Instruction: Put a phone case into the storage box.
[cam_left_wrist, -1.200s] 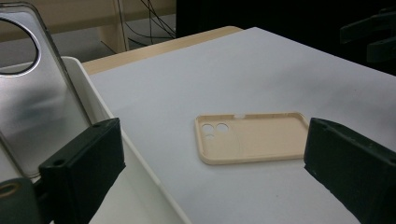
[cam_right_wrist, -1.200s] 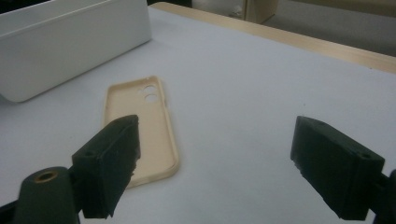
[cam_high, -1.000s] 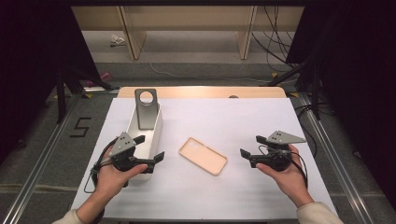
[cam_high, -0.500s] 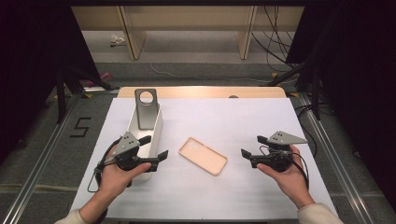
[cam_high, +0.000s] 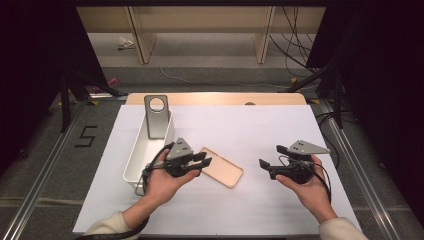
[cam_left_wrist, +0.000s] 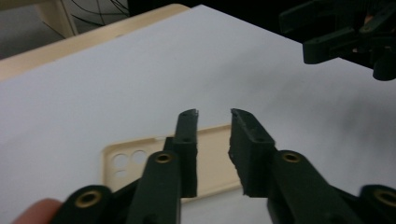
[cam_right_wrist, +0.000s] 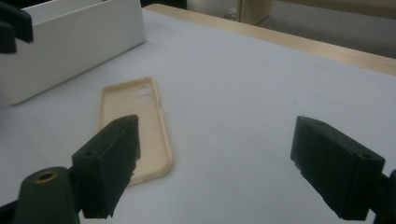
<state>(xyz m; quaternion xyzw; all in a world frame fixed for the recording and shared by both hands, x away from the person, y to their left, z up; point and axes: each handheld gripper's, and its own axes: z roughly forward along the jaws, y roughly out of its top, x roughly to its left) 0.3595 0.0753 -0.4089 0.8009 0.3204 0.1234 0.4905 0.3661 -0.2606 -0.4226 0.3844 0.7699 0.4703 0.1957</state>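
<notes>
A beige phone case (cam_high: 223, 168) lies inner side up on the white sheet (cam_high: 250, 125), its camera holes towards the bin. My left gripper (cam_high: 204, 162) hovers over the case's near-left end. In the left gripper view its jaws (cam_left_wrist: 214, 114) stand a narrow gap apart with nothing between them, and the case (cam_left_wrist: 212, 161) lies below. They have just been closing. My right gripper (cam_high: 271, 156) rests at the right, wide open and holding nothing, pointing at the case (cam_right_wrist: 130, 105) from a short way off.
A long white bin (cam_high: 137, 155) stands left of the case, with a grey metal stand (cam_high: 157, 117) with a round hole upright at its far end. The table's wooden edge (cam_high: 215, 98) runs along the back. Dark equipment flanks both sides.
My left hand has moved right, from beside the bin to over the case's end, and its jaws have narrowed. The right hand has stayed put.
</notes>
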